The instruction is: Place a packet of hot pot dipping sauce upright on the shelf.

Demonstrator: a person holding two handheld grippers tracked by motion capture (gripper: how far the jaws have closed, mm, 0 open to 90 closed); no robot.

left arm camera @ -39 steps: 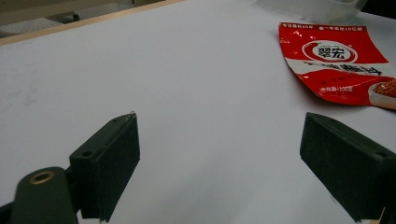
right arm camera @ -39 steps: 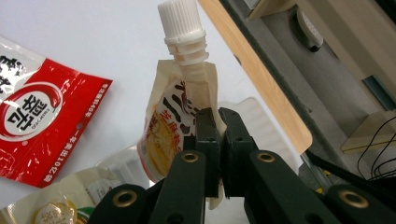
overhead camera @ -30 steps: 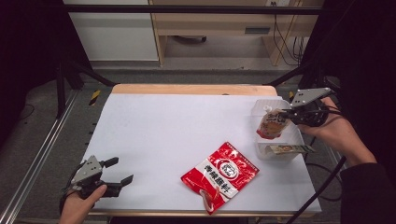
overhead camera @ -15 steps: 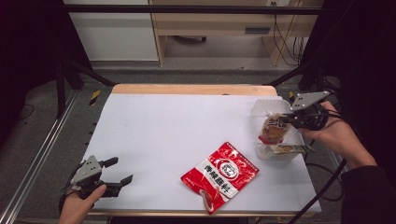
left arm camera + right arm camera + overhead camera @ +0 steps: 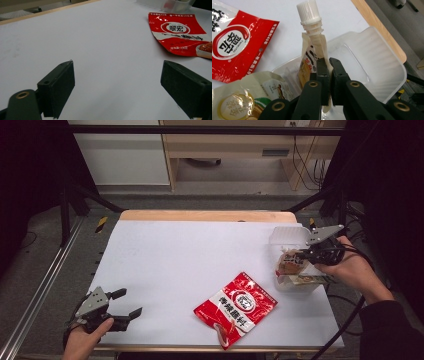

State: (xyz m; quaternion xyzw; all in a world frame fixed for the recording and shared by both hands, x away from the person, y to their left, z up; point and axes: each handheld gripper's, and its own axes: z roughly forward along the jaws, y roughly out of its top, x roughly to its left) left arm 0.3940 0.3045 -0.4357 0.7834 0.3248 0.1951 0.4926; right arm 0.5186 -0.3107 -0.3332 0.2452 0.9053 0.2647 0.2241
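- High view: the right hand-held gripper [image 5: 303, 255] hangs over a clear plastic tub [image 5: 286, 236] at the right side of the white worktop [image 5: 190, 260], its jaws pinched on a spouted pouch [image 5: 290, 261] that hangs into the tub. A flat beige packet [image 5: 305, 280] lies in the tub beside the pouch. A red sachet [image 5: 236, 307] lies flat on the worktop just left of the tub, apart from it. The left hand-held gripper [image 5: 126, 304] sits low at the near left corner, jaws spread wide with nothing between them, well apart from the sachet.
- Left gripper view: the two black jaws stand far apart above bare white worktop [image 5: 100, 42]; nothing is gripped. The red sachet [image 5: 180, 32] lies ahead to the right, and the tub's edge [image 5: 172, 3] shows at the top.
- Right gripper view: the jaws are pressed almost together on the pouch [image 5: 312, 62] just below its neck; its white screw cap [image 5: 308, 11] points up and away. The pouch body hangs inside the tub [image 5: 372, 62]. The beige packet [image 5: 244, 100] lies at the lower left, the red sachet [image 5: 234, 42] beyond it on the worktop.
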